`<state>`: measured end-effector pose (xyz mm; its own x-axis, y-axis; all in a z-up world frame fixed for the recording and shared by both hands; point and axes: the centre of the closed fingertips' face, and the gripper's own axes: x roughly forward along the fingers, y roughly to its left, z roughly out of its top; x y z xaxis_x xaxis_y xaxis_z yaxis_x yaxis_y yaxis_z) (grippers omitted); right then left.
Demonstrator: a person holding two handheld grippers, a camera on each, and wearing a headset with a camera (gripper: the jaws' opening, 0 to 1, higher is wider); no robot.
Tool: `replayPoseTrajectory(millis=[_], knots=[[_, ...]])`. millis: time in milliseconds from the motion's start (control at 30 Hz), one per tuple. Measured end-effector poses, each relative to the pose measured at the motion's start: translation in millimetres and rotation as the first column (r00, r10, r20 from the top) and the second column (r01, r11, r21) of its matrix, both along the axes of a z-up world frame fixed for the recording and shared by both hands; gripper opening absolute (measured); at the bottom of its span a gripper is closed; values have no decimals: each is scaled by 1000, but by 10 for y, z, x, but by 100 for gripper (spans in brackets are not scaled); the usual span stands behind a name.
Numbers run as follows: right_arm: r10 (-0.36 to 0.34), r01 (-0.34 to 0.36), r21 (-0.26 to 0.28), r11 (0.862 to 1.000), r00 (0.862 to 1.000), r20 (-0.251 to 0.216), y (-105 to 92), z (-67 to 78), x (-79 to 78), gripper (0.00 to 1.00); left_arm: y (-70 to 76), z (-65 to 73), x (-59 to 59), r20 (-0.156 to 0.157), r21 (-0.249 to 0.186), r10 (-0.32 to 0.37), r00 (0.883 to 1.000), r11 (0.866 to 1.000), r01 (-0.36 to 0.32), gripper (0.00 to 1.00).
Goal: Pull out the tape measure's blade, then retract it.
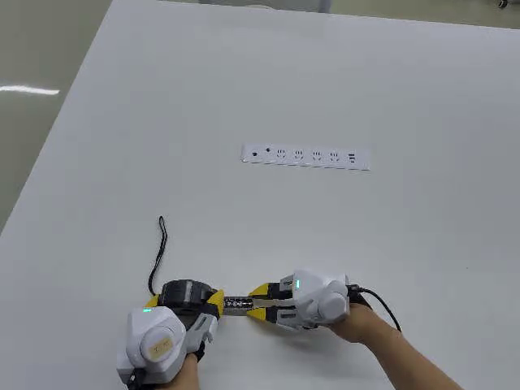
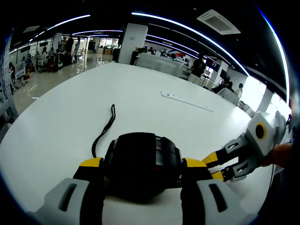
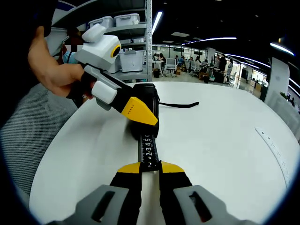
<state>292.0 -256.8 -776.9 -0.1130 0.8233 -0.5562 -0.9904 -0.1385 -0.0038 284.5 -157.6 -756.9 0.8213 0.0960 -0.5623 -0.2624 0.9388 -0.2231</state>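
The left gripper (image 2: 143,163) clamps the black tape measure (image 1: 185,292) by its case between yellow-tipped jaws, near the white table's (image 1: 268,73) front edge. The right gripper (image 3: 150,165) pinches the tip of the blade (image 3: 148,146), its jaws nearly closed and a short length drawn out. The wrist strap (image 1: 159,248) trails across the tabletop. A power strip (image 1: 305,155) lies well apart, with open tabletop between.

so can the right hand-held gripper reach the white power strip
Probably not yet: the right hand-held gripper is shut on the black tape measure's blade. The white tabletop toward the white power strip looks free.
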Motion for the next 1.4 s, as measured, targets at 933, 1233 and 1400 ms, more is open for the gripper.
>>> replayPoseTrajectory(millis=[933, 1233, 1400], knots=[[33, -33, 12, 999, 999, -1, 362, -7, -76, 11, 18, 6, -5, 2, -36, 4, 1000, 999, -4, 63], [49, -49, 17, 999, 999, 2, 448, -4, -94, 11, 21, 1, 1, 3, -43, 8, 1000, 999, -7, 63], [67, -67, 17, 998, 998, 12, 486, 2, -108, 12, 20, 10, 1, 3, -46, 10, 1000, 999, -9, 63]])
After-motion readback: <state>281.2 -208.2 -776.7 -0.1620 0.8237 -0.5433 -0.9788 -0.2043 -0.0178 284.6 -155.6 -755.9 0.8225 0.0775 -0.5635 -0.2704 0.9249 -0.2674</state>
